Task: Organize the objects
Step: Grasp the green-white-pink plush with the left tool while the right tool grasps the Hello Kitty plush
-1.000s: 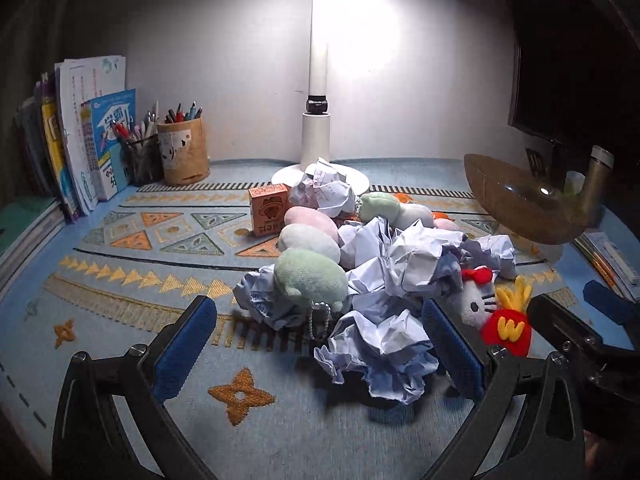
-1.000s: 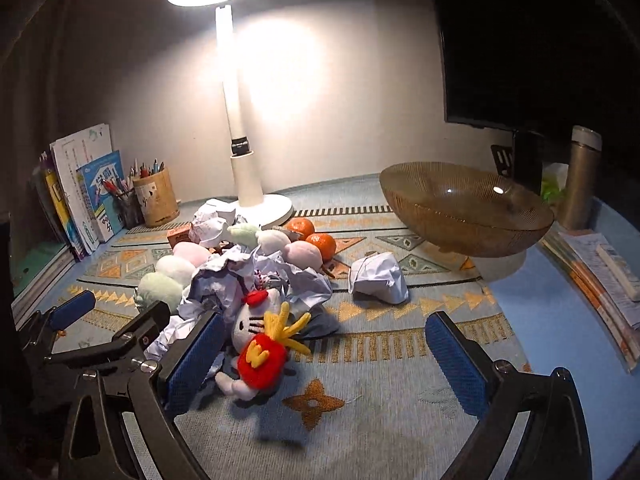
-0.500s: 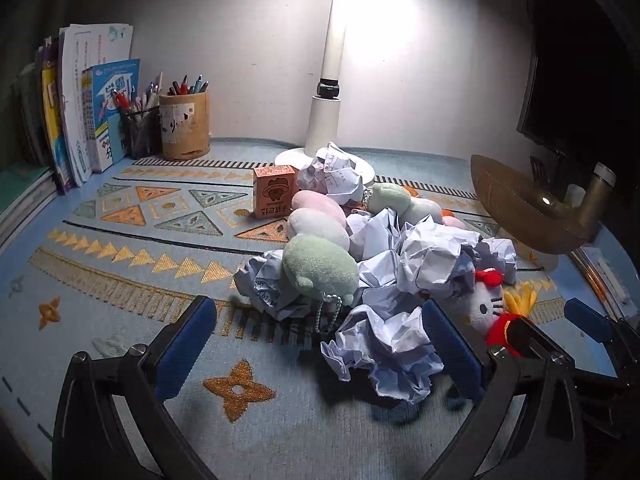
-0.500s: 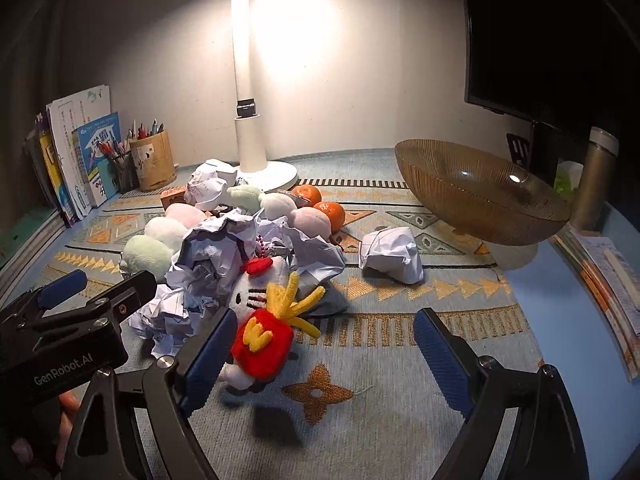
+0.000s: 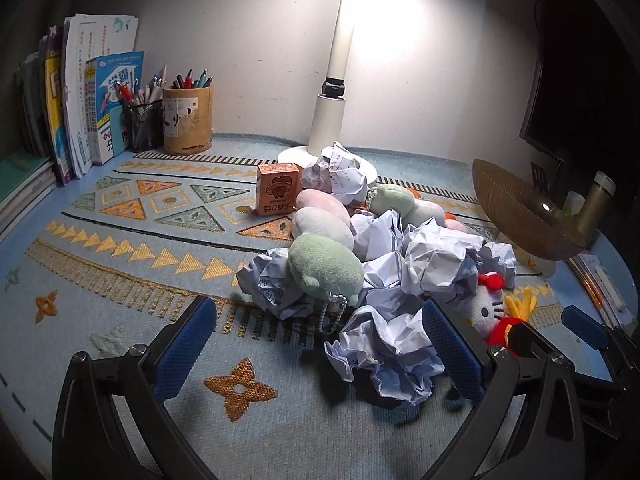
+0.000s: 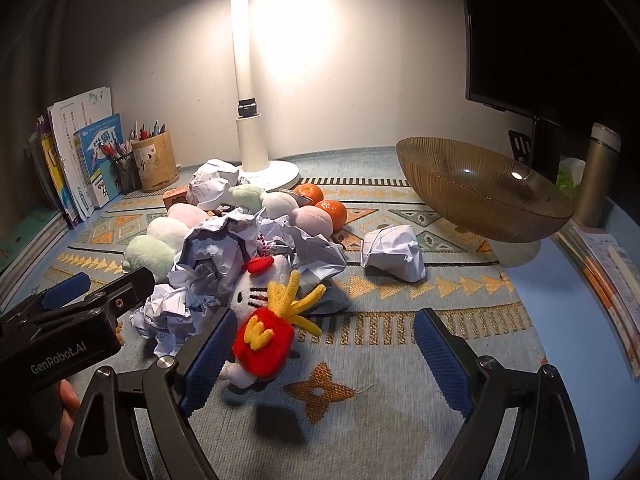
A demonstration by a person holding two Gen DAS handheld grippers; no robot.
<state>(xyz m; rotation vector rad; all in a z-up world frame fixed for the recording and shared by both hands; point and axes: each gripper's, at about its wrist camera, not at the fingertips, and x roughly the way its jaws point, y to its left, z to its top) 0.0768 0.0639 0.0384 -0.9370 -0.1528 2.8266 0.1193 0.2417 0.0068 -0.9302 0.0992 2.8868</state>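
A heap of crumpled paper balls (image 5: 424, 264), pastel plush toys (image 5: 324, 272) and a white cat plush in a red fries pouch (image 6: 264, 328) lies on the patterned mat. My left gripper (image 5: 320, 344) is open low in front of the heap, with the nearest paper ball (image 5: 384, 344) just inside its right finger. My right gripper (image 6: 326, 354) is open too. The cat plush lies against the inner side of its left finger and the other pad is far from it. Each gripper shows at the edge of the other's view.
An amber glass bowl (image 6: 480, 192) stands at the right, with a lone paper ball (image 6: 394, 254) and two oranges (image 6: 334, 212) near it. At the back are a lamp (image 6: 250, 120), an orange box (image 5: 278, 188), a pen cup (image 5: 188, 120), books (image 5: 80, 100), a monitor and a flask (image 6: 600, 176).
The right gripper's jaws have narrowed a little around the cat plush. Both views have tilted slightly. The heap has not moved.
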